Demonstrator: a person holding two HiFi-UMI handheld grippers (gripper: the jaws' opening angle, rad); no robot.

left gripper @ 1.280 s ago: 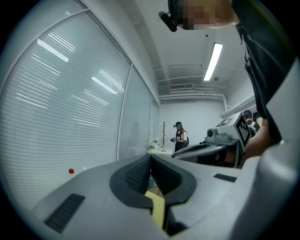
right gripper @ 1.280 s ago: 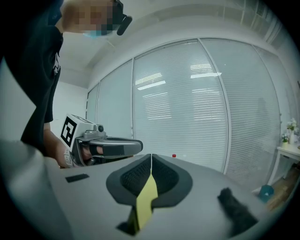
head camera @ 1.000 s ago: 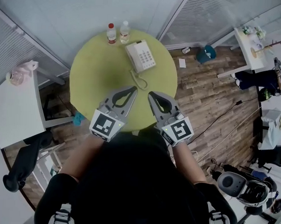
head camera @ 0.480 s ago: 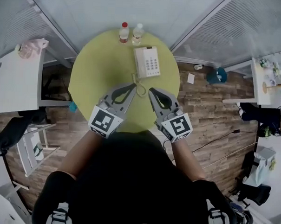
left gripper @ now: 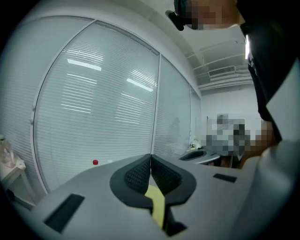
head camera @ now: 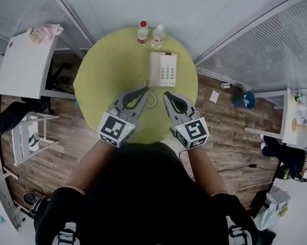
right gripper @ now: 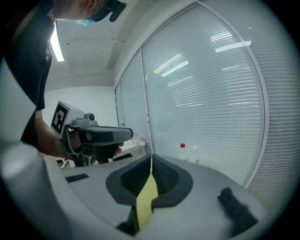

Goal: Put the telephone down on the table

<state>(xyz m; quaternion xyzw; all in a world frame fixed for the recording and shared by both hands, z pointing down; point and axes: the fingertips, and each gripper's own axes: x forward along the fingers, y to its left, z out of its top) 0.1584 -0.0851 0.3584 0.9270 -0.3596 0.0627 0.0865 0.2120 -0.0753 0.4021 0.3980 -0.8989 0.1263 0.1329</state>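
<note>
A white telephone [head camera: 162, 69] lies flat on the round yellow-green table [head camera: 102, 76], toward its far side, handset on the cradle. Its coiled cord [head camera: 151, 97] curls toward me. My left gripper [head camera: 146, 89] hovers over the table's near half, shut and empty, with its tip just short of the cord. To its right, my right gripper [head camera: 166, 94] is likewise shut with nothing in it. In the left gripper view the left gripper [left gripper: 151, 157] shows its pads pressed together. The right gripper [right gripper: 151, 158] shows the same in the right gripper view, with the left gripper [right gripper: 96, 136] at its left.
Two small bottles, one red-capped [head camera: 142, 31] and one clear [head camera: 157, 35], stand at the table's far edge. A white side table [head camera: 26, 63] and a chair [head camera: 28, 134] are at left. Glass walls with blinds close in behind the table. The floor is wood.
The head view has swung round, so the table and telephone now sit straight ahead and the room's right side has left the frame. Both grippers stay shut near the table's near half.
</note>
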